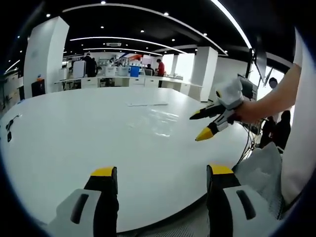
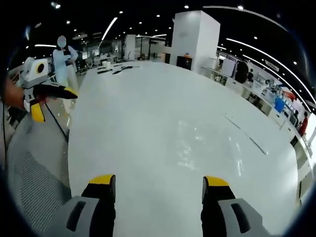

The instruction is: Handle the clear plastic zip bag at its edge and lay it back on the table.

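Now go slow: both your grippers are open and hold nothing. The clear bag [image 1: 157, 124] lies flat on the white table [image 1: 74, 148], in the middle of the left gripper view, just left of the right gripper [image 1: 206, 123]. Slide one jaw under its near edge and pinch gently. A long thin strip [image 1: 147, 104] lies behind it. Nothing blocks your way.

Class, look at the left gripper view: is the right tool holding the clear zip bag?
No. The right tool hangs open in the air above the table, while the bag lies flat beside it, untouched.
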The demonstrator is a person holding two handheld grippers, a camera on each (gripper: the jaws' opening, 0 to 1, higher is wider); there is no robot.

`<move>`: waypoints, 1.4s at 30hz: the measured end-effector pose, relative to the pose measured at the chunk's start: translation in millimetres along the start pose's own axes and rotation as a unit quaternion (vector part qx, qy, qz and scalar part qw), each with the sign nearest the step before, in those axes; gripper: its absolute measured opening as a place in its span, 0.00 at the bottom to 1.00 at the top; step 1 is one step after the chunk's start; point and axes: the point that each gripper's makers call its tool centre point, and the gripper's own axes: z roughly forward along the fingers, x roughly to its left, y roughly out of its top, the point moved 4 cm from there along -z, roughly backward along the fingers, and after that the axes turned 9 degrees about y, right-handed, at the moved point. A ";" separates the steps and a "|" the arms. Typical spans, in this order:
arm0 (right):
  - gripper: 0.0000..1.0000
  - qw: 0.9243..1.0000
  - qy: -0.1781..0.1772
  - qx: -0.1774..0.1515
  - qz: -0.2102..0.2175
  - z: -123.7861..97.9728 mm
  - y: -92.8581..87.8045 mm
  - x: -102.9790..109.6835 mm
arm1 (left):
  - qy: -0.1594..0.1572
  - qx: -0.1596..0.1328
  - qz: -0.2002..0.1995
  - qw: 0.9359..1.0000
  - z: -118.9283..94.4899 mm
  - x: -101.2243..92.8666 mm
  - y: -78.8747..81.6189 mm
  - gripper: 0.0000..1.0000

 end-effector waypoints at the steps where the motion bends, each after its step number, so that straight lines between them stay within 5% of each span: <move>1: 0.69 1.000 0.000 0.002 -0.004 3.7 2.3 -2.4 | -0.001 -0.001 -0.002 1.000 0.0 -0.2 0.4 0.71; 24: 0.45 0.995 -0.010 0.081 -0.049 60.1 7.5 -30.6 | 0.004 0.001 -0.016 1.000 3.5 5.1 -1.0 0.71; 42: 0.28 0.987 -0.009 0.139 -0.080 85.7 1.0 -33.7 | 0.009 0.000 -0.021 1.000 2.9 2.3 3.5 0.70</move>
